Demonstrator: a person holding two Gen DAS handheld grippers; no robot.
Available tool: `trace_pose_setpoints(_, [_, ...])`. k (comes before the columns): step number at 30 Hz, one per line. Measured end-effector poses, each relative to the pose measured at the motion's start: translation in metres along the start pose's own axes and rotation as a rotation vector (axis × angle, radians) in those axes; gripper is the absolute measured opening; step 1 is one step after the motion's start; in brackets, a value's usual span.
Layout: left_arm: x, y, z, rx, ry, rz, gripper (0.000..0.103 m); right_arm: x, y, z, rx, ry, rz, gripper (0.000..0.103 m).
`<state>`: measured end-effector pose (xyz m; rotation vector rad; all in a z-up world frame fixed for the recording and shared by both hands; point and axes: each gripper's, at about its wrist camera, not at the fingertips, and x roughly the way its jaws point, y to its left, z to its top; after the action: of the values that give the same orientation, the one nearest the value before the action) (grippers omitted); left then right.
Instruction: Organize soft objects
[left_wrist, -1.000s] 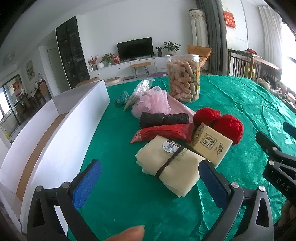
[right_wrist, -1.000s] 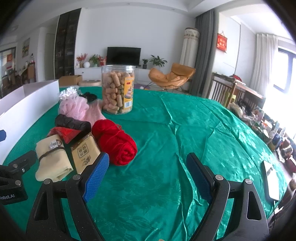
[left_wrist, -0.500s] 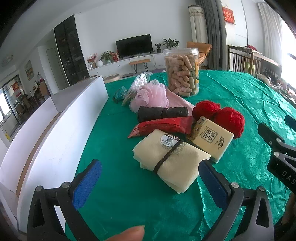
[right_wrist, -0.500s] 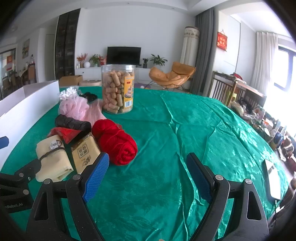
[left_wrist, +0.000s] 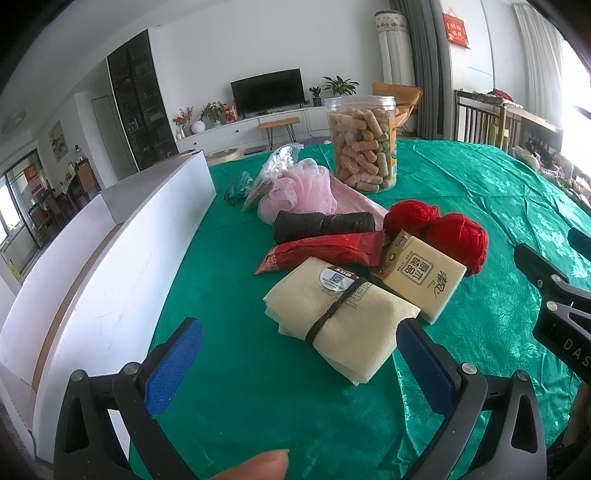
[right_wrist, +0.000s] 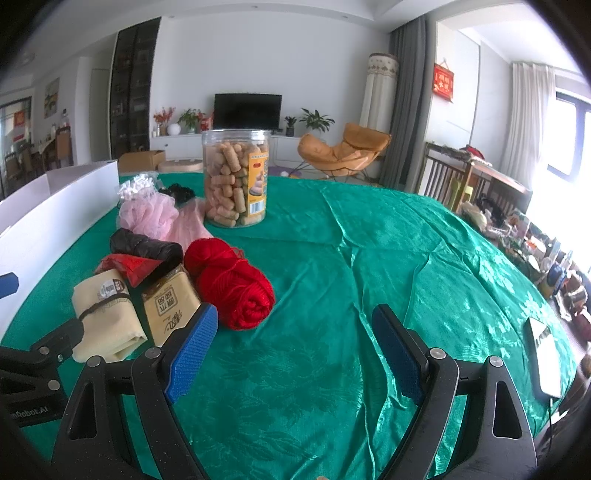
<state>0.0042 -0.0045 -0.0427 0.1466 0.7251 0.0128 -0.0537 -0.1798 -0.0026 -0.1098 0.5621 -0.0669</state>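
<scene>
Hovering low over a surface (left_wrist: 480, 177) draped in green cloth, the left gripper (left_wrist: 295, 354) is spread wide and empty. One folded cream cloth bundle (left_wrist: 343, 317), tied with a dark band, lies just beyond and between its blue pads, nearer the right pad. Touching the bundle's far right side is one tan tissue pack (left_wrist: 421, 273). Behind these lie one red foil packet (left_wrist: 325, 249), one dark roll (left_wrist: 325, 225), two red yarn balls (left_wrist: 454, 236), one pink mesh puff (left_wrist: 295, 192) and one clear jar of snacks (left_wrist: 364, 147). One long white box (left_wrist: 110, 258) runs along the left. The right gripper (right_wrist: 291, 350) is also spread wide and empty, over bare cloth, with the yarn just beyond its left pad.
</scene>
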Motion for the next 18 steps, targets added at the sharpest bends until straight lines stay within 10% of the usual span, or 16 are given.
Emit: trace_pose_setpoints(18, [0.0031, 0.0029, -0.0026, -0.005, 0.008, 0.004, 0.103, 0.0020, 0.0047, -0.0019, -0.001, 0.003, 0.002, 0.088])
